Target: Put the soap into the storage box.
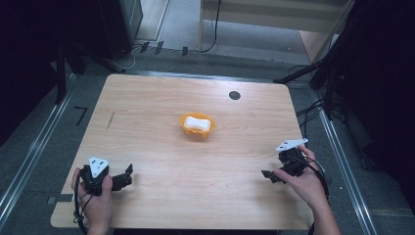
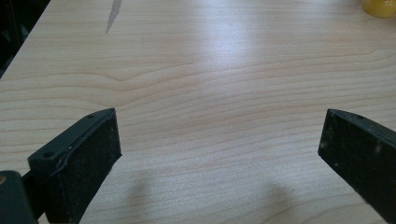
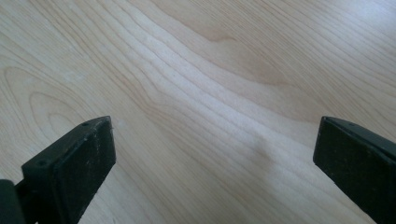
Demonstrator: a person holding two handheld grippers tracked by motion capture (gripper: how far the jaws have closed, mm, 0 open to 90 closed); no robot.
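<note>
Orange plastic marks the target: a small bowl holding a white soap-like block sits mid-worktop, well apart from both grippers. The left hand-held gripper and right hand-held gripper rest near the front edge, jaws spread wide and empty. Whichever reaches should probably come in level, straddle the block or rim squarely, and close gently so the bowl does not skid.
</note>
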